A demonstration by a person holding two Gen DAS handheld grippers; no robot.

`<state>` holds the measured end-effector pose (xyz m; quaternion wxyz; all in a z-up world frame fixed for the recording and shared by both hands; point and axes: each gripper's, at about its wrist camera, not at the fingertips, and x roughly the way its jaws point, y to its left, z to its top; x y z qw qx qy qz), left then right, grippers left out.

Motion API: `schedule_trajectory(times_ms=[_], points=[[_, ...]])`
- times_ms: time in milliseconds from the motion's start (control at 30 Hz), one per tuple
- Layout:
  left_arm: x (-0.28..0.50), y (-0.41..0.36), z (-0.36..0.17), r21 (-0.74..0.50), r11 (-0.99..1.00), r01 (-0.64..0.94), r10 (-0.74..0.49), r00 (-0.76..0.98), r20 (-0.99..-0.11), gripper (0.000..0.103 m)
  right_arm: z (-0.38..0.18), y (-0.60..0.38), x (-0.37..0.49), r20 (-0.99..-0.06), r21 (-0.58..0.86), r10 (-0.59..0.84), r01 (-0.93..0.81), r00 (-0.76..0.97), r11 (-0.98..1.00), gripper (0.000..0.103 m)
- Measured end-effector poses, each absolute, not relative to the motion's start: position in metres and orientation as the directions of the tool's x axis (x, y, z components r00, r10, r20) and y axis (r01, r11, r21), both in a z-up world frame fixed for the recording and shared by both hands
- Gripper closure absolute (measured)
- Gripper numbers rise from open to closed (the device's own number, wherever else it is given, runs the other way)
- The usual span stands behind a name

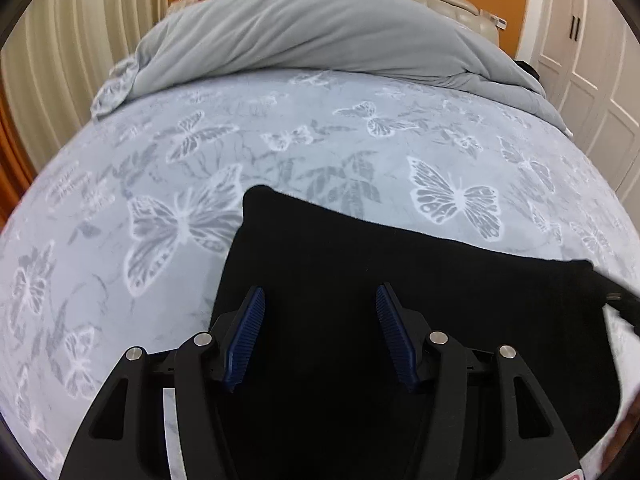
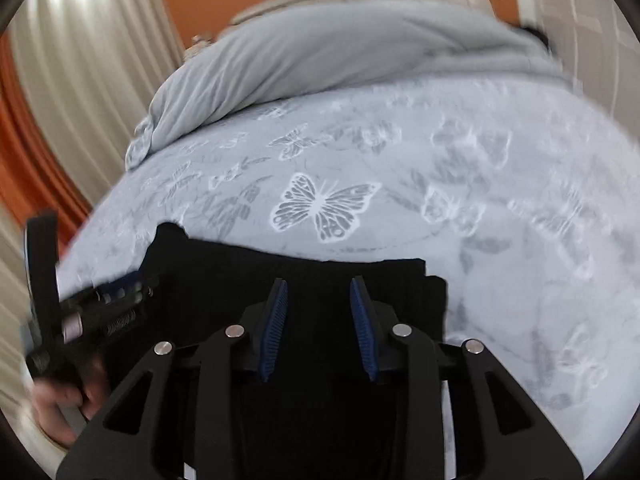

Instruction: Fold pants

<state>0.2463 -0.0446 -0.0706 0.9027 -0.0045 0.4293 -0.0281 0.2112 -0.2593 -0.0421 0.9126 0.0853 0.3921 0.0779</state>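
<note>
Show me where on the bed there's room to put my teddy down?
Bare butterfly sheet lies free between the black pants and the rumpled grey duvet, and also left of the pants. It is crowded near the front, where the left gripper and right gripper are over the pants.

The black, soft-fabric pants lie flat in a folded, roughly rectangular slab directly beneath and ahead of each claw, edges straight, one corner stepped.
</note>
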Motion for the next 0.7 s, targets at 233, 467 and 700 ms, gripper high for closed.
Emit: schedule_trajectory(times_ms=[233, 467, 700], points=[[0.235, -0.046, -0.064, 0.005, 0.999, 0.051, -0.029, 0.633, -0.773, 0.047, -0.048, -0.281, 0.185, -0.709, 0.289, 0.231, -0.025, 0.666, 0.957, 0.069], [0.217, -0.046, -0.061, 0.024, 0.998, 0.061, -0.019, 0.630, -0.777, 0.047, -0.086, -0.302, 0.165, -0.759, 0.296, 0.220, 0.023, 0.612, 0.955, 0.047], [0.188, -0.052, -0.055, 0.057, 0.995, 0.081, -0.009, 0.640, -0.768, 0.047, -0.053, -0.288, 0.137, -0.745, 0.281, 0.209, 0.014, 0.634, 0.959, 0.034]])
